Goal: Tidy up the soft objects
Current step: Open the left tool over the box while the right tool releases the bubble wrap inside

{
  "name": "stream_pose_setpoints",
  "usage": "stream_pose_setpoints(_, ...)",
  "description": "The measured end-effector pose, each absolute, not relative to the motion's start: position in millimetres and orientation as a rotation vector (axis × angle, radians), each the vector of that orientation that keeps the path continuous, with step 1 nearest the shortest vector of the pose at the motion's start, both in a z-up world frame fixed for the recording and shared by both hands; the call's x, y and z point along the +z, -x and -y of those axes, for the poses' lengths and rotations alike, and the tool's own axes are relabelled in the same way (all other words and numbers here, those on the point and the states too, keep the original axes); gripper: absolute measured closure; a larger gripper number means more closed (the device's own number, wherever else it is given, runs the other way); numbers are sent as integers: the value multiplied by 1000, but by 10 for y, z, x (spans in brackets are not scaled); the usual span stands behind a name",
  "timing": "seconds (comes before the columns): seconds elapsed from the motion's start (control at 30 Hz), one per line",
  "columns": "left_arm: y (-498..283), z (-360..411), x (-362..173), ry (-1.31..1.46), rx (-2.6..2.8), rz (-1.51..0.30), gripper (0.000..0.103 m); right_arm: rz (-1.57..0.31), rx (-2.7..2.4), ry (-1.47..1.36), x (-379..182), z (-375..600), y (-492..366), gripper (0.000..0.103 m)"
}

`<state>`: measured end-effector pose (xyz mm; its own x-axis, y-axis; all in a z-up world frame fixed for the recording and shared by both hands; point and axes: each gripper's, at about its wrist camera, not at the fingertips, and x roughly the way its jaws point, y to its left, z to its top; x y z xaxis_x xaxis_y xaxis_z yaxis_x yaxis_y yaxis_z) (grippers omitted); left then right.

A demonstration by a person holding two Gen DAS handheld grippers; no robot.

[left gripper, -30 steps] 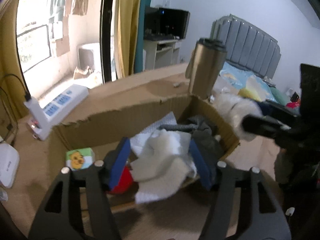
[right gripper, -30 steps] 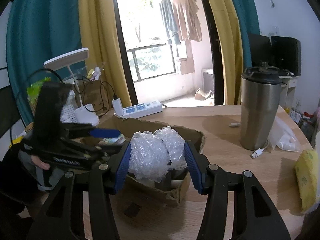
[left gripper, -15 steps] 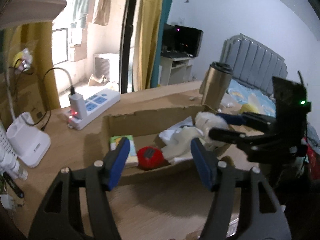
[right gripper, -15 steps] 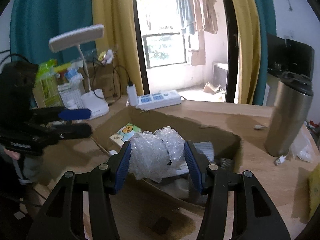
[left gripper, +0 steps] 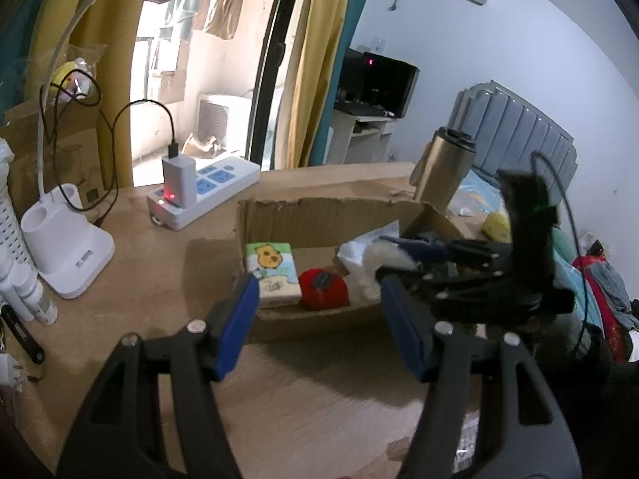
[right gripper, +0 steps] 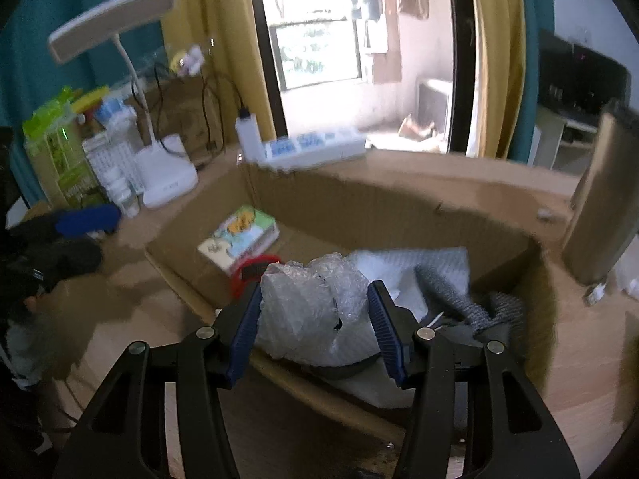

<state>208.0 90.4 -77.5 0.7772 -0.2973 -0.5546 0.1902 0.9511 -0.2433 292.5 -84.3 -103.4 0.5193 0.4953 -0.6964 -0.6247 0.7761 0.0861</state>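
An open cardboard box (left gripper: 319, 207) (right gripper: 359, 207) lies on the wooden table. Inside it are a cartoon tissue pack (left gripper: 273, 271) (right gripper: 239, 235), a red object (left gripper: 323, 289), a white foam sheet (right gripper: 419, 263) and a grey cloth (right gripper: 451, 295). My right gripper (right gripper: 315, 299) is shut on a wad of bubble wrap (right gripper: 311, 311) and holds it over the box's near edge. In the left wrist view the right gripper (left gripper: 395, 259) reaches into the box from the right. My left gripper (left gripper: 317, 291) stands open in front of the box, nothing between its fingers.
A white power strip (left gripper: 203, 191) with a charger lies behind the box. A lamp base (left gripper: 68, 255) and bottles stand at the left. A steel tumbler (left gripper: 443, 167) (right gripper: 599, 207) stands by the box's far right corner. Bare tabletop lies in front of the box.
The left gripper has drawn back from the box, leaving the white sheet inside. The right gripper has carried the bubble wrap forward and down over the box.
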Motion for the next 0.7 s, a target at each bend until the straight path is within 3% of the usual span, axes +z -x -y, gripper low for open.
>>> stream_pose_setpoints(0.2, -2043, -932, -778, 178, -260, -629, 38, -770, 666, 172, -1016, 854, -2914, 45)
stream_pose_setpoints(0.5, -1933, -851, -714, 160, -267, -618, 38, -699, 642, 121, -842, 966, -2832, 29)
stream_pose_setpoints(0.7, -1848, -806, -631, 162, -259, -600, 38, -640, 658, 89, -662, 1083, -2669, 28)
